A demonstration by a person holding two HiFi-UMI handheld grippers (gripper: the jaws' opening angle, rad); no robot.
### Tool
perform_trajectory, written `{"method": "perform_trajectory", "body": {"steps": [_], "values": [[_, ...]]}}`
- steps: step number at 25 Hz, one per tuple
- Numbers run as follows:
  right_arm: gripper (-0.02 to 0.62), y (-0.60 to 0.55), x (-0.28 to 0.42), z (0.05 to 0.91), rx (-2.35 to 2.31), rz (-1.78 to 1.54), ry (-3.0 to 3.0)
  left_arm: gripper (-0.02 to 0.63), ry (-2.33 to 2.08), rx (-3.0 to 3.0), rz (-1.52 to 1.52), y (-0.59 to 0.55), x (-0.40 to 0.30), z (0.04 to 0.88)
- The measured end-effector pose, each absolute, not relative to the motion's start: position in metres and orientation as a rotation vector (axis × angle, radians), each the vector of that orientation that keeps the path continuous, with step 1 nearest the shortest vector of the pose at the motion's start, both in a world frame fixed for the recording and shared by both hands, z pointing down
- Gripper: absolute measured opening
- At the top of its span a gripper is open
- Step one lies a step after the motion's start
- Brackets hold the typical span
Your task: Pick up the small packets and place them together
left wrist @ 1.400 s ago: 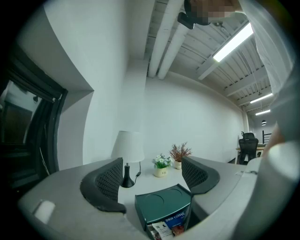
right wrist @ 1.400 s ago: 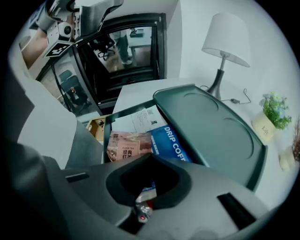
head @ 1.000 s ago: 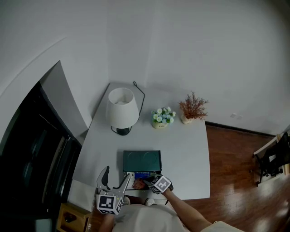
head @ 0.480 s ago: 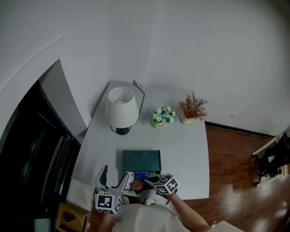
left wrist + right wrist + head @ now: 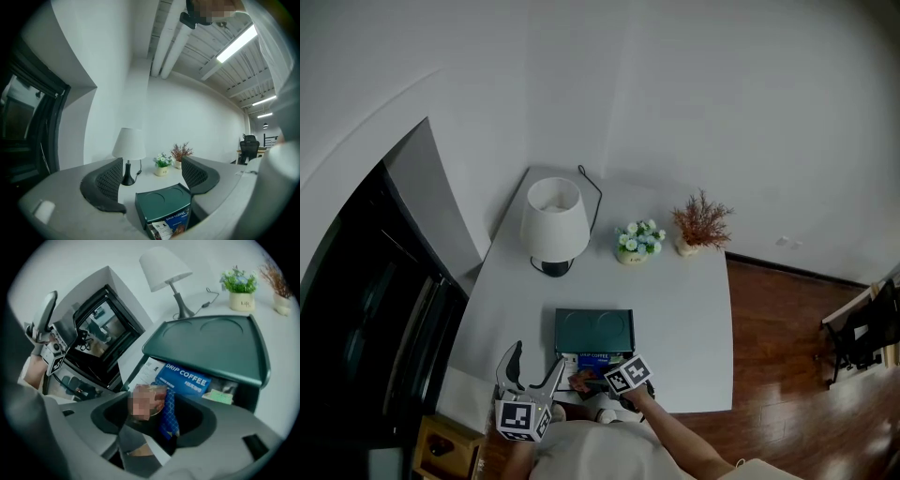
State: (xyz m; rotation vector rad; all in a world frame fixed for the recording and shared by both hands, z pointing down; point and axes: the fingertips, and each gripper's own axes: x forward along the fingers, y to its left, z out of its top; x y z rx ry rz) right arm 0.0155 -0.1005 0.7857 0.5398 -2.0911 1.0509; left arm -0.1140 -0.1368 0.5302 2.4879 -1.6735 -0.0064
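Small packets lie at the open front of a dark green box [image 5: 593,330] near the table's front edge. In the right gripper view a reddish-brown packet [image 5: 157,392] and a blue striped one [image 5: 169,414] sit between the jaws of my right gripper [image 5: 157,420]. Those jaws are opening, and the pads stand clear of both packets. Behind them lie a blue "DRIP COFFEE" packet [image 5: 185,378], a white leaflet [image 5: 146,372] and a pale green packet [image 5: 218,397]. My left gripper [image 5: 539,361] hovers left of the box, open and empty.
On the white table [image 5: 694,309] stand a white lamp [image 5: 554,225], a pot of flowers [image 5: 637,242] and a dried plant [image 5: 700,225] at the back. A dark cabinet [image 5: 366,319] lies to the left, wooden floor [image 5: 787,375] to the right.
My right gripper has shifted a little left and turned over the packets at the box's front. The left gripper has stayed where it was.
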Motion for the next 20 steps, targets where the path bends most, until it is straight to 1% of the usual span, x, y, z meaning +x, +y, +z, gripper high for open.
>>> {"method": "perform_trajectory", "body": {"steps": [3,4,5,6,7,10,13,20], "values": [[0.278,-0.091,0.008,0.799,0.467,1.050,-2.016,0.373,-1.680,2.481,0.006,-0.134,-0.117,0.532],[0.199,-0.089,0.007,0.802,0.457,1.022,-2.001,0.373,-1.682,2.476,0.006,-0.133,-0.118,0.533],[0.139,-0.088,0.007,0.802,0.453,1.000,-1.998,0.373,-1.684,2.471,0.004,-0.132,-0.119,0.534],[0.116,-0.088,0.007,0.800,0.456,0.989,-2.006,0.373,-1.686,2.468,0.001,-0.132,-0.119,0.534],[0.080,-0.089,0.007,0.795,0.464,0.991,-2.022,0.373,-1.689,2.465,-0.001,-0.131,-0.120,0.534],[0.028,-0.096,0.009,0.769,0.509,1.055,-2.113,0.373,-1.697,2.456,0.003,-0.130,-0.123,0.535],[0.009,-0.107,0.013,0.736,0.572,1.147,-2.225,0.373,-1.692,2.453,0.005,-0.130,-0.124,0.537],[0.009,-0.176,0.055,0.669,0.908,1.254,-2.473,0.373,-1.647,2.487,0.007,-0.133,-0.111,0.536]]}}
